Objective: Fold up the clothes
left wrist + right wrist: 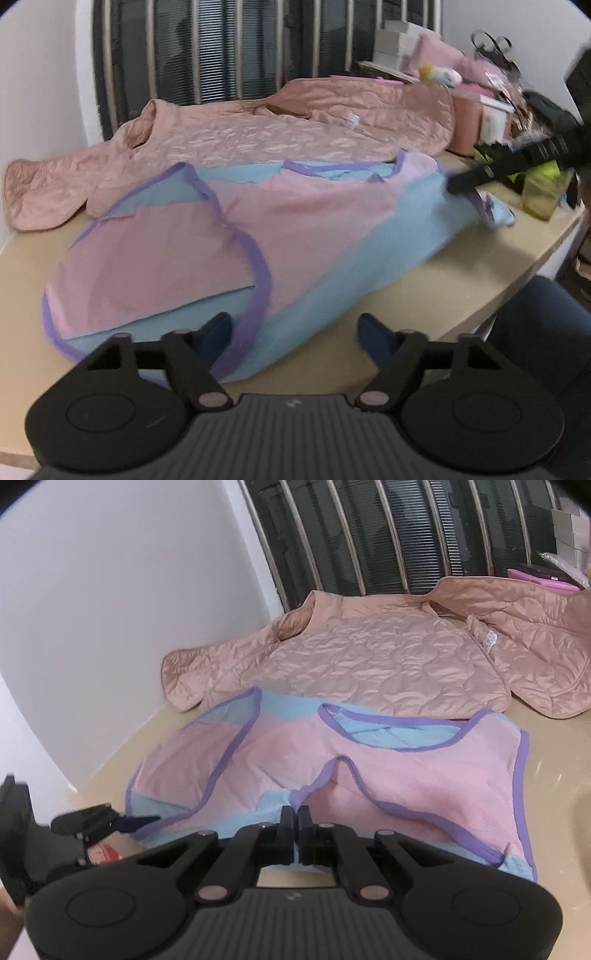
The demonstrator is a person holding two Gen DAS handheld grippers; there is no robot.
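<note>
A pink and light-blue garment point(295, 218) with purple trim lies spread on the beige table point(424, 295). In the left wrist view my left gripper point(295, 328) stands open at the garment's near edge. The purple trim runs between its blue pads point(218, 332), which do not press on it. In the right wrist view my right gripper point(295, 810) is shut on the garment's point(406, 775) near hem, and a ridge of cloth rises toward its tips. The left gripper point(144, 819) shows at the cloth's left corner. The right gripper point(461, 182) appears blurred at the garment's far right side.
A pink quilted jacket point(258, 140) lies spread behind the garment, against the barred window point(221, 48). Boxes, pink items and a yellow-green cup point(543, 192) crowd the back right corner. A white wall point(110, 609) bounds the left. A person's dark trouser leg point(535, 332) is beside the table's edge.
</note>
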